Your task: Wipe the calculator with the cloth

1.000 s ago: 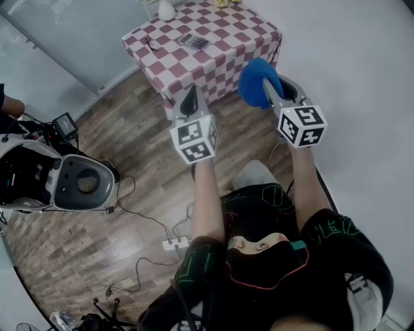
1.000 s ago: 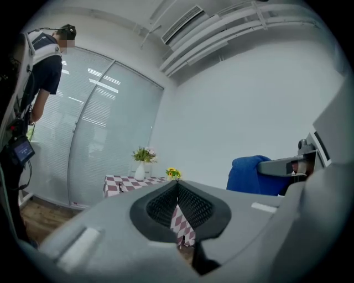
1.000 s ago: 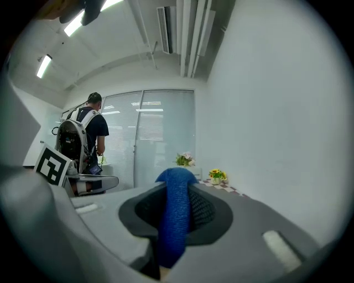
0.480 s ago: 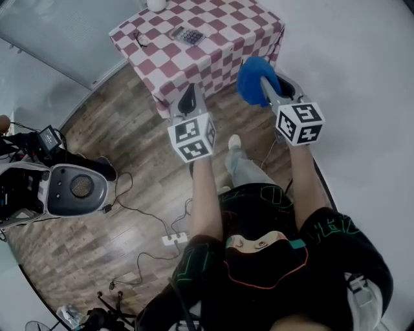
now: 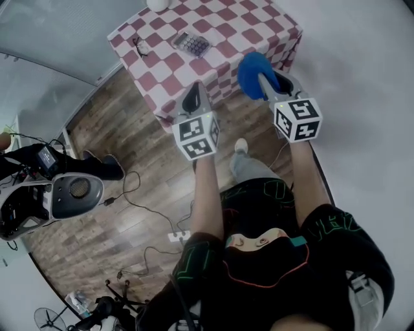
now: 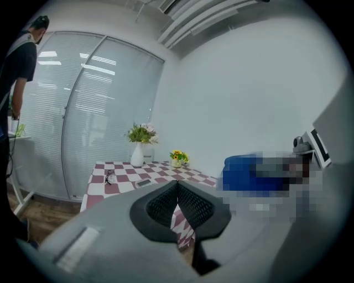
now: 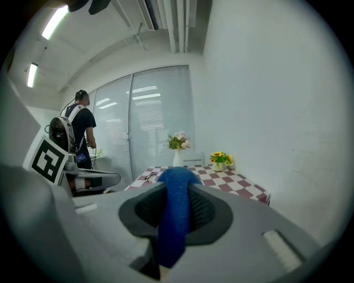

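A grey calculator [image 5: 191, 44] lies on the red-and-white checked table [image 5: 220, 29], far ahead of both grippers; it shows as a small dark slab [image 6: 142, 182] in the left gripper view. My right gripper [image 5: 267, 85] is shut on a blue cloth [image 5: 253, 75], which bulges between its pads [image 7: 176, 213]. My left gripper [image 5: 193, 100] is shut with nothing in it, its pads meeting [image 6: 177, 202]. Both are held in the air short of the table's near edge.
Glasses [image 5: 138, 46] and a white vase [image 5: 156, 5] sit on the table, with a small yellow flower pot [image 6: 176, 158] further back. A robot-like machine [image 5: 52, 194], cables and a power strip [image 5: 178, 236] lie on the wood floor at left. A person [image 7: 77, 135] stands by the blinds.
The table and calculator have drawn closer and shifted in the head view as the person stepped forward. Both grippers kept their pose, the cloth still held.
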